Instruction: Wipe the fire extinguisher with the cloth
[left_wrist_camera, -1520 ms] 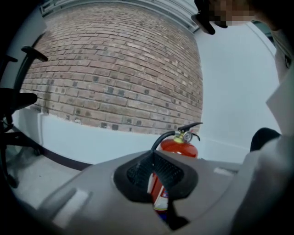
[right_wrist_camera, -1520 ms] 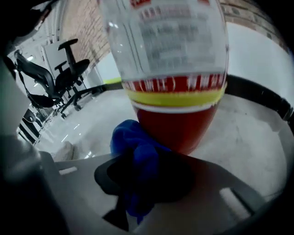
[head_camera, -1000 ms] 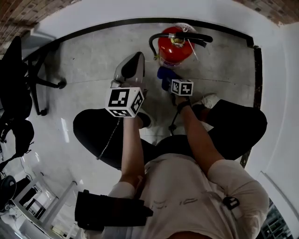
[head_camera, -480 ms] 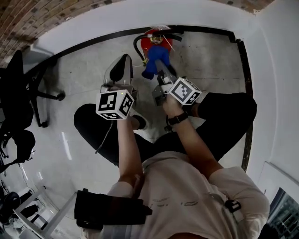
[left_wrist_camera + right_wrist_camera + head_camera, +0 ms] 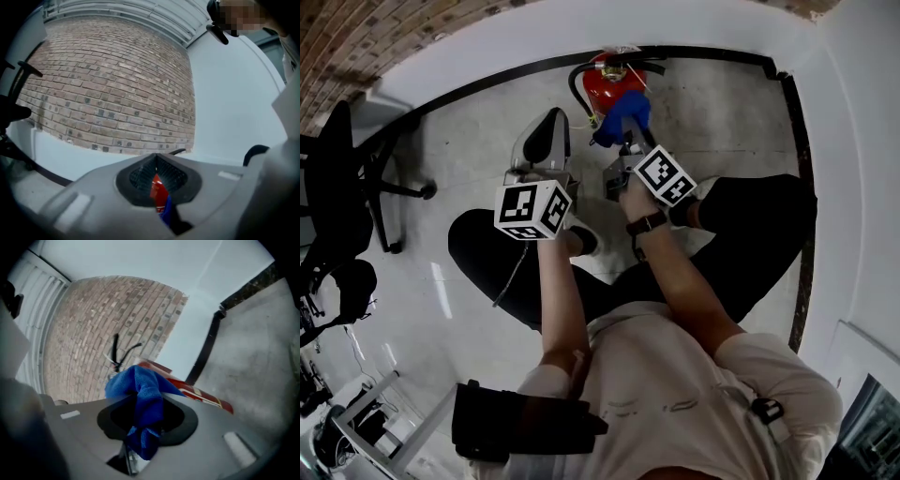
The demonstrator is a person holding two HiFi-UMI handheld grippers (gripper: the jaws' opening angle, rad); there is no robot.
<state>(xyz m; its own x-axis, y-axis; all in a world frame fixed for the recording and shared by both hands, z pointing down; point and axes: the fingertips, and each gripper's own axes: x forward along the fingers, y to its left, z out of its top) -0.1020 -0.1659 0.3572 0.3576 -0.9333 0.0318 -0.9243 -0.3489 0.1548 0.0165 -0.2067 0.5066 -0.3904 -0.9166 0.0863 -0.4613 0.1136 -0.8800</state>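
Right gripper point(image 5: 144, 420) clamps the blue cloth point(image 5: 139, 383) at the red fire extinguisher point(image 5: 612, 79); left gripper point(image 5: 157, 186) closed, empty.

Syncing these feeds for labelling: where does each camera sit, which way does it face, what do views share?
Head view: on the person's head, facing steeply down; fire extinguisher, left tongs, right tongs, arms, legs.
Left gripper view: on left tongs, along shut jaws toward brick wall.
Right gripper view: on right tongs, along jaws clamping blue cloth.
Shared: extinguisher and cloth, all three.
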